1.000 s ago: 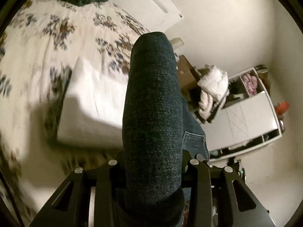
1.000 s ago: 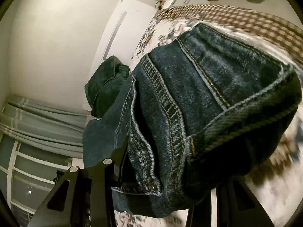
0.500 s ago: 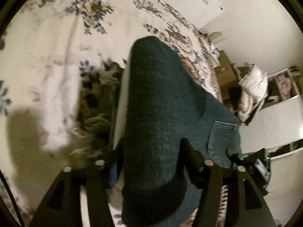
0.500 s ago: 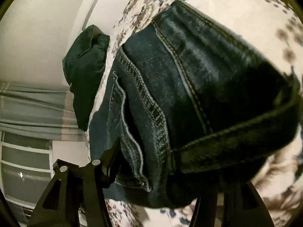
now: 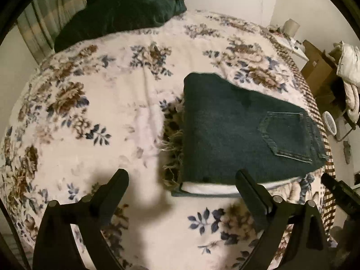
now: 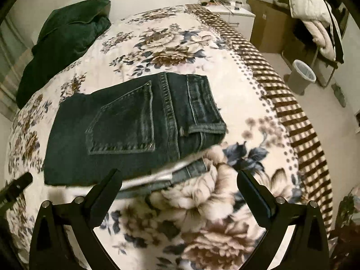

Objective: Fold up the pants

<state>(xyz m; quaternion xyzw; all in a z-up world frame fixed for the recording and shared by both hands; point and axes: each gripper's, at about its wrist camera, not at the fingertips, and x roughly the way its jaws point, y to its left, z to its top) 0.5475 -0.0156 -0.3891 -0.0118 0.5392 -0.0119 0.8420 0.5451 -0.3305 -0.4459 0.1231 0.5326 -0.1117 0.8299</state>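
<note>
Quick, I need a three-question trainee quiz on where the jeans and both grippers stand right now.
1. True or false: the jeans lie folded on the floral blanket.
2. The left gripper is: A) shut on the jeans, B) open, nothing between its fingers.
3. What dark thing lies at the head of the bed?

Key: 1 true. 2 B; the right gripper is open too, both having just opened. 3 a green pillow.
</note>
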